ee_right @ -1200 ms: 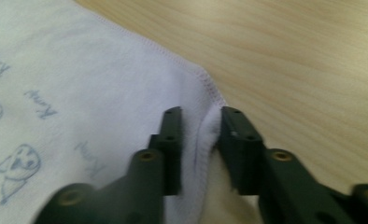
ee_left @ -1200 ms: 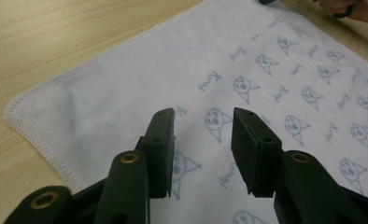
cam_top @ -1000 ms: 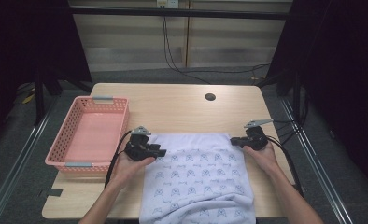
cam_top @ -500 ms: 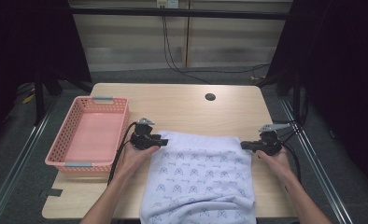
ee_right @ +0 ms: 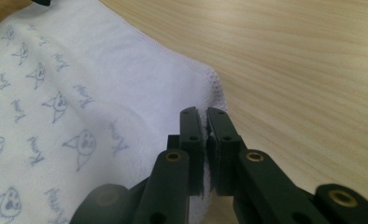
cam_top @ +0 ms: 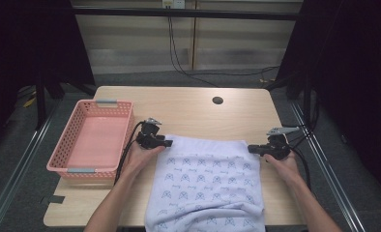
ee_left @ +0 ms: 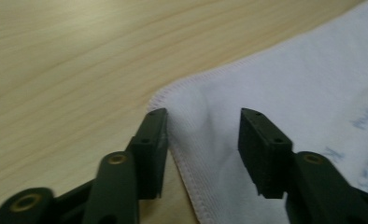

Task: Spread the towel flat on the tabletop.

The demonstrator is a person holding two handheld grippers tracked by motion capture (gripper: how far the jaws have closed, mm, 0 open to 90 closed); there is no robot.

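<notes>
White terry cloth with a faint blue print, the towel (cam_top: 208, 188) lies spread on the pale wooden worktop (cam_top: 188, 108). Its near end hangs over the near edge between the person's forearms; its far edge runs straight between the two tools.

The right tool (ee_right: 205, 135) is clamped on the far right corner, a sliver of cloth pinched between its jaws. In the high view the right tool (cam_top: 252, 149) sits at that corner, pointing left.

The left tool (ee_left: 203, 135) stands half open over the far left corner. One jaw rests at the hem and the other over the cloth, and the pads do not press on it; its jaws have just been closing a little, with cloth between them. In the high view the left tool (cam_top: 168, 143) is at that corner.

The risk, as I judge it, is uneven hold. If the right side lifts or pulls first, the far edge will skew and bunch. If the left jaws close too near the hem, they may catch only the stitching and let it slip, or pinch a crease.

Farther left, the pink basket (cam_top: 89, 140) stands just beside the left hand (cam_top: 140, 157); a wide swing could knock it.
</notes>
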